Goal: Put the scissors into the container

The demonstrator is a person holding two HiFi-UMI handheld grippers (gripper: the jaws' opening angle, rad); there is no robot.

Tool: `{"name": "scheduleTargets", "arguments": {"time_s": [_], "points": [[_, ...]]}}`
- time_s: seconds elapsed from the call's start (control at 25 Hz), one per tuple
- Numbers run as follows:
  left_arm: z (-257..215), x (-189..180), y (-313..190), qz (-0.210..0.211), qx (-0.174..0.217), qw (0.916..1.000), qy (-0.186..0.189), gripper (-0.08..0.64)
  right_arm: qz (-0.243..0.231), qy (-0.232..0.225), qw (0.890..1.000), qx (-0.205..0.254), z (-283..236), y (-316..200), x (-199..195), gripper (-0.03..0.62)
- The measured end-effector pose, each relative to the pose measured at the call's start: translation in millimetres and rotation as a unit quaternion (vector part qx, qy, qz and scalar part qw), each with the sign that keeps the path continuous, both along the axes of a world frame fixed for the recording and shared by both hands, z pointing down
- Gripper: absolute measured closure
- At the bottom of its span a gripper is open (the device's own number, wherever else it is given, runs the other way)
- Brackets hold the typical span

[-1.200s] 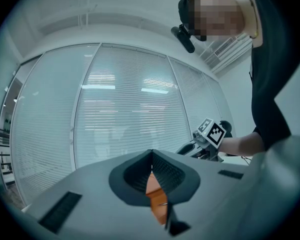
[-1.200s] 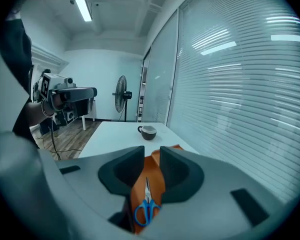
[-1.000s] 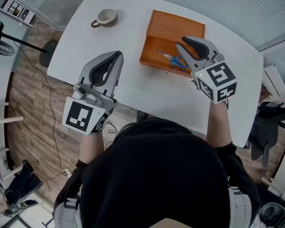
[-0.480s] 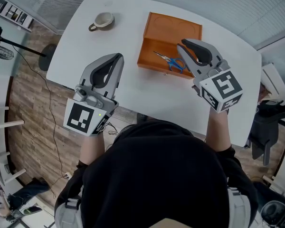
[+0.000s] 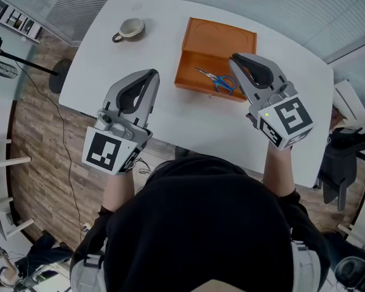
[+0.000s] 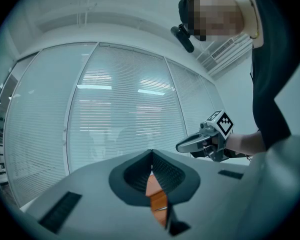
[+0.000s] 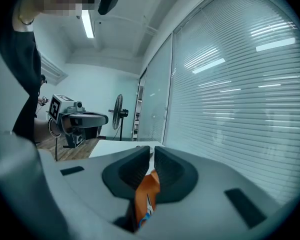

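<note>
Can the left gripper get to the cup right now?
Probably yes: only bare table lies between the left gripper and the cup, and the orange container sits off to the side.

1. The scissors (image 5: 215, 79) are seen with blue handles and slim metal blades. They are laid flat inside the container (image 5: 222, 38), blades closed or nearly so. The tips are pointed toward the far left and the handles toward the near right.
2. The container is an orange, shallow, rectangular wooden box, shown open in two adjoining sections. The scissors are held in the nearer, deeper section, close to its front wall; the farther section is left bare.
3. The container is set flat on the white table (image 5: 164, 53), toward its far right side.
</note>
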State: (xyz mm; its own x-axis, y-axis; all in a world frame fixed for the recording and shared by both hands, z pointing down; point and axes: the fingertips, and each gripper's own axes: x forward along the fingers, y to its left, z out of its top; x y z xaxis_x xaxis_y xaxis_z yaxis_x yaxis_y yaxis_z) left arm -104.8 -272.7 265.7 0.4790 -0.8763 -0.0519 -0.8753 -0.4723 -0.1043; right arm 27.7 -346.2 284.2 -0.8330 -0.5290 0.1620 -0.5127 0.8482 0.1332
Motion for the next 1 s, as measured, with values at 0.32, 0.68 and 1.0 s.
{"name": "scheduleTargets", "arguments": {"time_s": [0.32, 0.68, 1.0], "points": [[0.2, 3.8, -1.2, 0.004, -0.003, 1.0, -0.001, 0.549, 0.007, -0.012, 1.0, 0.003, -4.7, 2.0, 5.2, 0.581], [-0.4, 3.1, -4.6, 0.006, -0.004, 1.0, 0.002, 0.549, 0.013, -0.031, 0.999, 0.004, -12.1, 0.4, 9.0, 0.586], [-7.2, 8.1, -5.5, 0.013, 0.005, 0.9999, 0.001, 0.549, 0.011, -0.043, 0.999, 0.01, -16.1, 3.8, 10.3, 0.586]]}}
